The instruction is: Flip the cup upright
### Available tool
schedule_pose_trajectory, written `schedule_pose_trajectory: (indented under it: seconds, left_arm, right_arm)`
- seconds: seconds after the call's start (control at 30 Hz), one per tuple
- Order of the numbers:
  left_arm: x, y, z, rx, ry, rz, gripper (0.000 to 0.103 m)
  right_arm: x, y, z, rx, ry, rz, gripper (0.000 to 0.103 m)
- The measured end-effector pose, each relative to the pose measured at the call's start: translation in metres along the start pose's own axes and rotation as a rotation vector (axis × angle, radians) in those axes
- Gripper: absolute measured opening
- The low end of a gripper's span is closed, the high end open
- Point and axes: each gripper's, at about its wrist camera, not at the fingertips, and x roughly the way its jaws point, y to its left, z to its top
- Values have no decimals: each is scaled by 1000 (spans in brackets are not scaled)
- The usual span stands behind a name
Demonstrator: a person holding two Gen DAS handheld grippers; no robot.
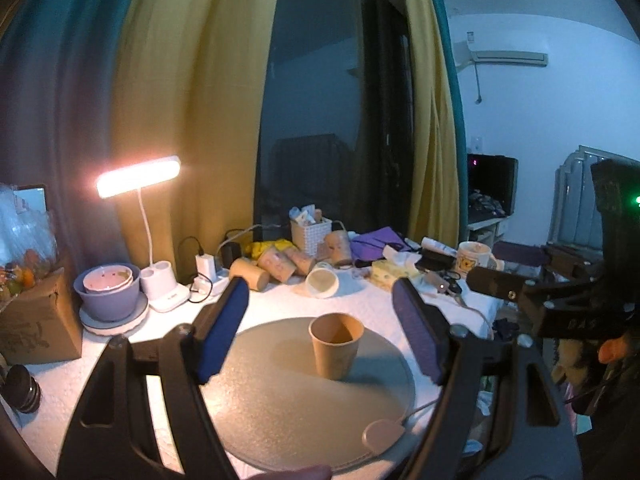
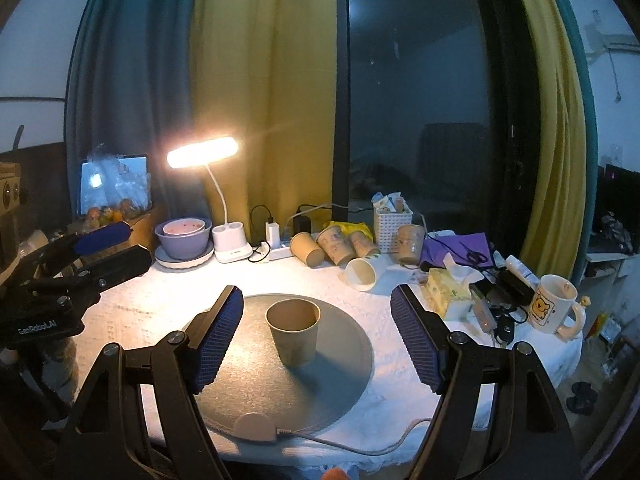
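Standing mouth-up on the grey mat (image 2: 224,384), the paper cup (image 2: 294,332) looked light and crushable, best pinched gently mid-wall, while left tongs (image 1: 320,330) and right tongs (image 2: 316,338) gaped empty.

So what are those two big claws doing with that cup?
A person is holding one claw in each hand. Right now neither one is touching anything. The brown paper cup already stands upright, mouth up, on the round grey mat in the middle of the white-covered table. The right claw is open with the cup between its blue pads but apart from them. The left claw is open too, also pointing at the cup. More paper cups lie tipped over at the back.
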Motion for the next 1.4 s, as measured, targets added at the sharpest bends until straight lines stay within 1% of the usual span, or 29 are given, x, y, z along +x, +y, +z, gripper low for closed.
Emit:
schedule_pose_trajectory:
  seconds: [0.13,0.43,1.4]
  left_arm:
    - [0,4,-2,-18,5,-10,75]
    - [1,7,-8,-17,9,1,75]
    - [2,5,-11,-11,23,-5,75]
  right_arm:
    - [6,2,-1,1,16,6,79]
    - [14,4,-6,0,38,17,79]
    - [16,4,-8,1,45,18,79]
